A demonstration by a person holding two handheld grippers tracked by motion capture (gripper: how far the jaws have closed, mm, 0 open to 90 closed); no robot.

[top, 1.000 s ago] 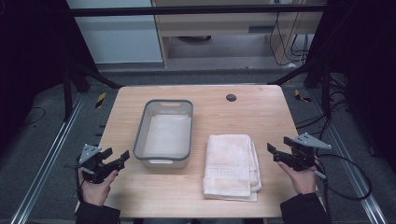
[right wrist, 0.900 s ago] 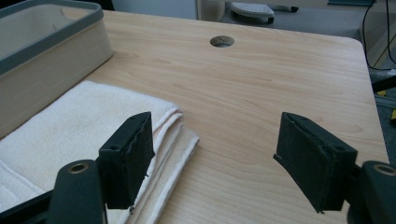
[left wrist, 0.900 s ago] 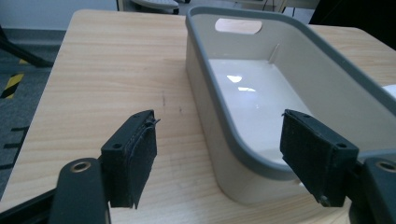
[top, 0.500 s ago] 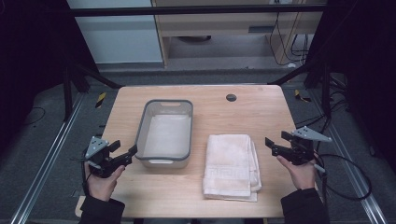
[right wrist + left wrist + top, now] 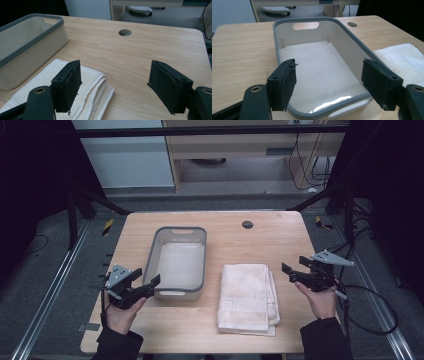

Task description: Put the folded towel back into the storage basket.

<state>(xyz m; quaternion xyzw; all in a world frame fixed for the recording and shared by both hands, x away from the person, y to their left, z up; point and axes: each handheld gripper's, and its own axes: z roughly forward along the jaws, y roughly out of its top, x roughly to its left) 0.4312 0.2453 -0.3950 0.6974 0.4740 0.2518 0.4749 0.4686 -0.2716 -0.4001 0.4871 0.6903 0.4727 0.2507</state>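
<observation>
A white bin with a grey rim (image 5: 181,228) stands on the wooden table, left of centre, with nothing in it. To its right lies a folded white towel (image 5: 247,295). My left gripper (image 5: 146,276) hovers open at the bin's near left corner. Its own view looks down into the bin (image 5: 347,27) past the two spread pads, with the left gripper (image 5: 328,82) holding nothing and the towel (image 5: 402,57) at the right edge. My right gripper (image 5: 292,267) stands open just right of the towel. In its view the right gripper (image 5: 113,87) hangs above the towel's layered edge (image 5: 87,82), beside the bin (image 5: 30,55).
A round cable hole (image 5: 247,224) sits in the table near the far edge, behind the towel. Bare wood (image 5: 280,240) runs along the right side. Dark frame rails and cables flank the table, and a cable trails from the right gripper.
My left gripper has moved right and a little up, from the table's left edge to the bin's near corner. The right gripper has risen slightly and stays beside the towel.
</observation>
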